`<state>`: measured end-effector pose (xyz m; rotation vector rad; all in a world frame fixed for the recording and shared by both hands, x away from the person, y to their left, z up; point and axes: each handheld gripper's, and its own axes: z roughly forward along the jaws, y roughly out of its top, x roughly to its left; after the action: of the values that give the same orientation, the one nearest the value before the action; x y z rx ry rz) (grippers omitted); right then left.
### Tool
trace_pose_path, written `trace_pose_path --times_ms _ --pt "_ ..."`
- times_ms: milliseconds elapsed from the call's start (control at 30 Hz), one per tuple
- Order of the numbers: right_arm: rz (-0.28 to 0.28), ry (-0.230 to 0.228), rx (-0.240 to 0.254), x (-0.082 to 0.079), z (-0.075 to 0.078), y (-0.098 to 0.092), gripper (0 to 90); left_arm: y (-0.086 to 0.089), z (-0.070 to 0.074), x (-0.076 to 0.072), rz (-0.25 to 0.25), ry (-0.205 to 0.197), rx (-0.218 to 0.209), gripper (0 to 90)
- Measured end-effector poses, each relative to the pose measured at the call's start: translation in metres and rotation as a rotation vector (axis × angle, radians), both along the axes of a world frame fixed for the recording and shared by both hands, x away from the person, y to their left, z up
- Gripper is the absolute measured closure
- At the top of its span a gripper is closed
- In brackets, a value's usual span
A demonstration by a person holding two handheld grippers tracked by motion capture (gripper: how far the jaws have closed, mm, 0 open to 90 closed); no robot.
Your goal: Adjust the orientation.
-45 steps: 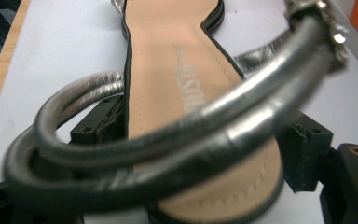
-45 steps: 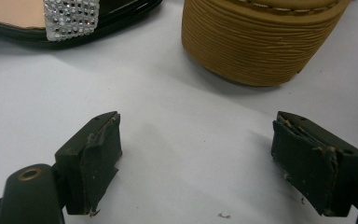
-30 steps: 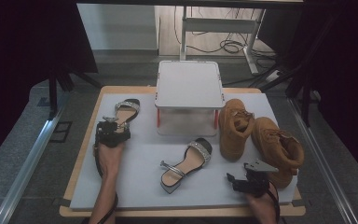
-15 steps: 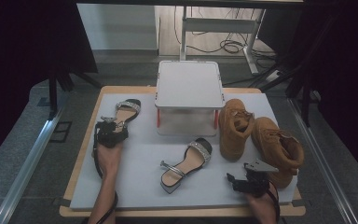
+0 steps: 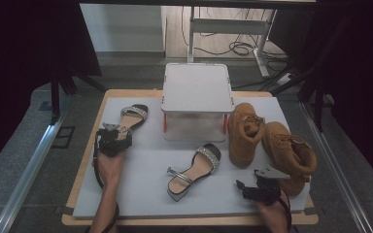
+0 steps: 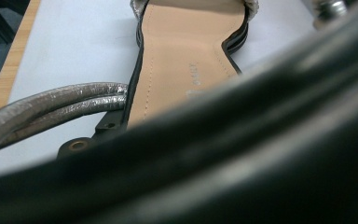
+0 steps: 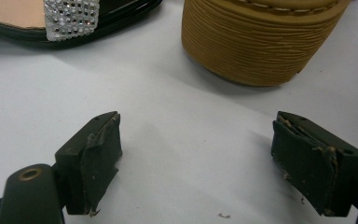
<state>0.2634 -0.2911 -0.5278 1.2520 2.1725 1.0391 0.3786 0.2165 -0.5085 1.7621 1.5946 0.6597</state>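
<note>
The left gripper [image 5: 114, 138] is closing on the far sandal's [image 5: 132, 116] heel, though its hold is hidden, risking slippage; the right gripper [image 5: 252, 189] is resting open.

The left tool [image 5: 112, 138] sits on the heel of the far-left sandal [image 5: 127, 121].

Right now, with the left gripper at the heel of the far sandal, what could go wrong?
1. The left gripper has just been closing at the sandal; it may catch only the thin silver strap, so the sandal could swing or slip.
2. The box stands close; a lifted sandal might bump it.
</note>
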Motion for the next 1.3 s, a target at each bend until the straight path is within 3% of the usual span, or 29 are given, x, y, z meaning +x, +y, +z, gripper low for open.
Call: trace_pose_path --times_ms 467,633,1300 --pt "0.000 -0.001 -0.001 0.000 0.000 0.000 16.0 0.003 0.010 -0.025 -0.089 -0.001 -0.025 39.0" --pt "0.000 -0.001 -0.001 0.000 0.000 0.000 16.0 0.002 0.009 -0.036 -0.121 0.007 -0.014 39.0" --pt "0.000 -0.002 -0.001 0.000 0.000 0.000 16.0 0.004 0.018 -0.079 -0.189 -0.017 -0.046 39.0"
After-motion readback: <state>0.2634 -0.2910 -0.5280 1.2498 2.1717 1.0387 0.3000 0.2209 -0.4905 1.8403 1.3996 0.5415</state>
